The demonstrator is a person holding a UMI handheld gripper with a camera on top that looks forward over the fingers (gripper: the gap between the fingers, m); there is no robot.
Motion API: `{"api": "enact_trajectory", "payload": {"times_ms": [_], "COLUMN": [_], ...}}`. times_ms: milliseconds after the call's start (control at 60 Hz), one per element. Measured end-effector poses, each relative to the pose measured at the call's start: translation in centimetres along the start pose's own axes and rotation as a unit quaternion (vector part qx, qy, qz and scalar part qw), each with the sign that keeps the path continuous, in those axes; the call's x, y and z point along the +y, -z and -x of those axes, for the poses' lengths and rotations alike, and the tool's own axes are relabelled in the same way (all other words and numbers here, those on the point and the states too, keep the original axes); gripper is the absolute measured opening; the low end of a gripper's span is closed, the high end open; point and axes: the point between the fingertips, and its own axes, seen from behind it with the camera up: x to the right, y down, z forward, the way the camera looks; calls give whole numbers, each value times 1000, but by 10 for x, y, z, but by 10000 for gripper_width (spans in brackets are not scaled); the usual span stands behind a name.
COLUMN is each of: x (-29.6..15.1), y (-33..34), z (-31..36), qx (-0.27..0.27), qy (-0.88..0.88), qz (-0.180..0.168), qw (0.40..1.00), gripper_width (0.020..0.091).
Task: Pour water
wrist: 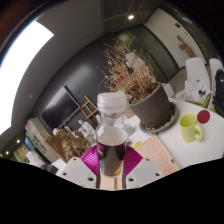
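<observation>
- Dim room behind, tilted hard; bright window (25, 60) at upper left, ceiling lamp (130, 17) at top.
- White desk (185, 150) at right, carrying a green cup (190, 126), a red cup (204, 116) and a pot of dry twigs (150, 100).
- Claw (112, 168) at bottom centre, pinching a bottle (112, 135): white cap, clear upper part, dark lower part, pressed between pink pads (92, 158).

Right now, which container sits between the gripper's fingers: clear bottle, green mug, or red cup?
The clear white-capped plastic bottle; the lime-green mug and red cup stand beyond, on the table.
</observation>
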Motion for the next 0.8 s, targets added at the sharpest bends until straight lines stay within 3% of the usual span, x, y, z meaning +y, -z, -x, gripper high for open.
{"api": "enact_trajectory", "payload": {"times_ms": [150, 483, 800], "x": [-46, -62, -63], "y": [-25, -64, -73], "z": [-23, -94, -117], "qx": [-42, -73, -78], "qy": [-197, -502, -575], "qz": [-5, 6, 19], "qw": [980, 862, 814], "gripper_width": [281, 282, 281]}}
